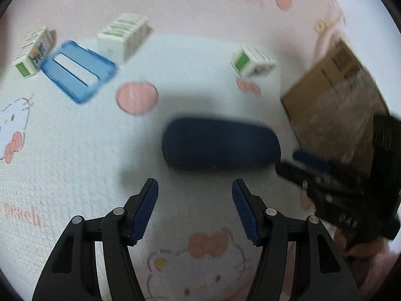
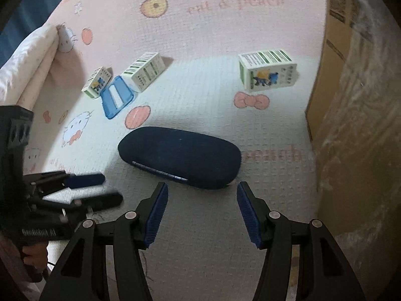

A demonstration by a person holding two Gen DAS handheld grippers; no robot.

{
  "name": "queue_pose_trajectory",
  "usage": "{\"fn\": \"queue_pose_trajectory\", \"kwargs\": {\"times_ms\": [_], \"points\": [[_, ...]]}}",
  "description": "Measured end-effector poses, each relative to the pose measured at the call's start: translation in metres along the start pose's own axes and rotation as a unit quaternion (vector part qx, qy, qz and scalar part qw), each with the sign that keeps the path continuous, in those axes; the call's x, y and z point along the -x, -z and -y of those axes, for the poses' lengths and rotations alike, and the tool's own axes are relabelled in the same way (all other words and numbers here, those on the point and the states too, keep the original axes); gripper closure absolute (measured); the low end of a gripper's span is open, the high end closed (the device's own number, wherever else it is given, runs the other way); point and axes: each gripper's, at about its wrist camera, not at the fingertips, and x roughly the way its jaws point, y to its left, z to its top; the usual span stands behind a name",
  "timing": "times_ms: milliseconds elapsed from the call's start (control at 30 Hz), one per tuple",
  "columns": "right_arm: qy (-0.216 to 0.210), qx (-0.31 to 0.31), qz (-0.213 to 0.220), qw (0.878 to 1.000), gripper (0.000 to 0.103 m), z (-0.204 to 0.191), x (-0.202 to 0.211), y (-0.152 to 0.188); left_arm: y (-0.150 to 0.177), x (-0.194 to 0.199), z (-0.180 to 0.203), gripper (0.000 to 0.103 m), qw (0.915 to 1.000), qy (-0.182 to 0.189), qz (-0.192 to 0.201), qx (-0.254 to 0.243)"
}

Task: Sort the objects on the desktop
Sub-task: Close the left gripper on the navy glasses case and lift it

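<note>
Just ahead of both grippers, dark case (image 2: 179, 156) lies flat on the mat (image 2: 200, 225), hinge side toward the right gripper (image 2: 201, 215). Right jaws spread, empty, case just past the tips. Left gripper (image 1: 195, 209) jaws also spread, empty, case slightly right of centre. Three cartons, blue tray (image 2: 115, 96) further back; cardboard box (image 2: 351, 125) at right.

The left wrist view is smeared: print on the 3 small cartons (image 1: 253, 60) is unreadable there, and the dark blue case (image 1: 220, 143) has soft edges. The cardboard box (image 2: 351, 115) is cut off by the right edge in both views, its label too blurred to read. The left gripper (image 2: 100, 188) is blurred and partly cut off.
</note>
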Motion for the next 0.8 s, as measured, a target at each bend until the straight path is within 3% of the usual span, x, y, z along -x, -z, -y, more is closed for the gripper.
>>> {"fn": "queue_pose_trajectory", "kwargs": {"times_ms": [367,600,800], "points": [[-0.031,-0.106,-0.016,0.994,0.047,0.027,-0.022,-0.009,-0.030,-0.027,-0.021,0.038,0.9980,0.027,0.005,0.058],[-0.062,-0.122,0.003,0.991,0.049,0.031,-0.031,-0.008,-0.032,-0.038,-0.032,0.041,0.9925,0.079,0.002,0.093],[-0.070,-0.137,0.003,0.988,0.050,0.035,-0.034,-0.011,-0.030,-0.036,-0.033,0.043,0.9917,0.083,0.005,0.098]]}}
